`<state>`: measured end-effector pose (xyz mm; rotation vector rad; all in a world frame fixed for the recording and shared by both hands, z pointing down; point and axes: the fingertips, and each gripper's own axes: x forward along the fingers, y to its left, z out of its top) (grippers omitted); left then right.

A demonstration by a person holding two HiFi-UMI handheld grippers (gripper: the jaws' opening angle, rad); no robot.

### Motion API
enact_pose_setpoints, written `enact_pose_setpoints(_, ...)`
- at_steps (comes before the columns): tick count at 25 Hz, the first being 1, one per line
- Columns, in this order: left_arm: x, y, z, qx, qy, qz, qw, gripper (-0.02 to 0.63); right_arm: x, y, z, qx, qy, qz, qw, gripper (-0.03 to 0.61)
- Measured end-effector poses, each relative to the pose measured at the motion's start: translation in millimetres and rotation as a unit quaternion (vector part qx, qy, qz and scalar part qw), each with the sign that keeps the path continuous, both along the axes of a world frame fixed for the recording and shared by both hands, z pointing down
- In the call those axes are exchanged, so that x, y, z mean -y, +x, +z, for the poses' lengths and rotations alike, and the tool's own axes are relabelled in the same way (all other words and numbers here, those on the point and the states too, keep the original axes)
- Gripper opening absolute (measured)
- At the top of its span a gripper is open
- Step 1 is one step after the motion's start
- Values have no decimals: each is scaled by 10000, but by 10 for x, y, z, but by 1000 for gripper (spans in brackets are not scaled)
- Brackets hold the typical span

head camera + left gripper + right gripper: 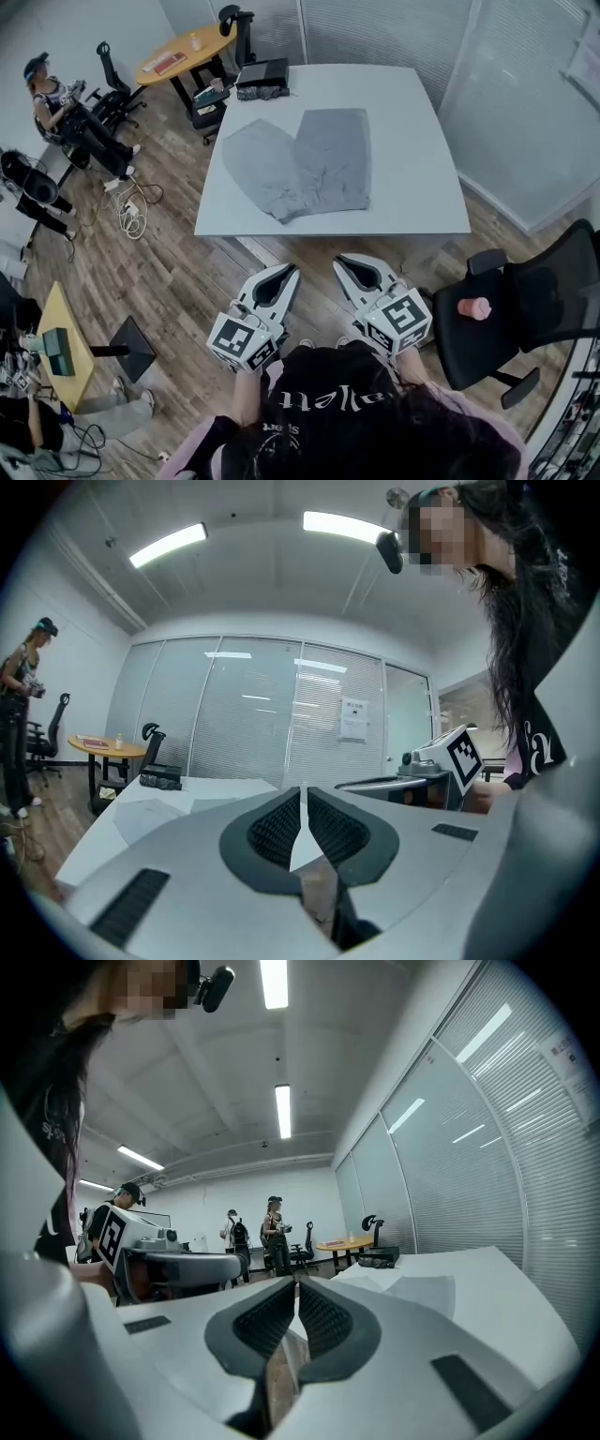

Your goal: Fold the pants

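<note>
Grey pants lie flat on the white table, legs spread in a V toward the far side, waist near the front edge. Both grippers hang in front of the table over the wooden floor, well short of the cloth. My left gripper is shut and empty, its jaws meeting at the tips. To its right, my right gripper is also shut with nothing between its jaws. From the left gripper view the pants show as a pale flat patch on the tabletop.
A black office chair stands at the right, close to the right gripper. A dark box sits on the table's far left corner. Farther left are a round wooden table, chairs, floor cables and a seated person.
</note>
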<state>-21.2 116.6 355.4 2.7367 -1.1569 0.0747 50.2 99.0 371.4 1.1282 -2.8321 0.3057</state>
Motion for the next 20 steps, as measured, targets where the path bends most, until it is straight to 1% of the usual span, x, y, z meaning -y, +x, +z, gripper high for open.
enact_pose_setpoints(6, -5, 149, 45, 33, -4, -138, 9999, 41, -8, 139, 82, 22, -37, -171, 9998, 29)
enact_pose_setpoints(12, -45, 228, 174, 75, -193, -263, 9994, 41, -15, 229, 216, 63, -214, -269, 9994, 29)
enact_pose_setpoints(20, 134, 113, 328, 166, -399, -429, 9981, 41, 178, 191, 397, 89, -469, -350, 9982, 29)
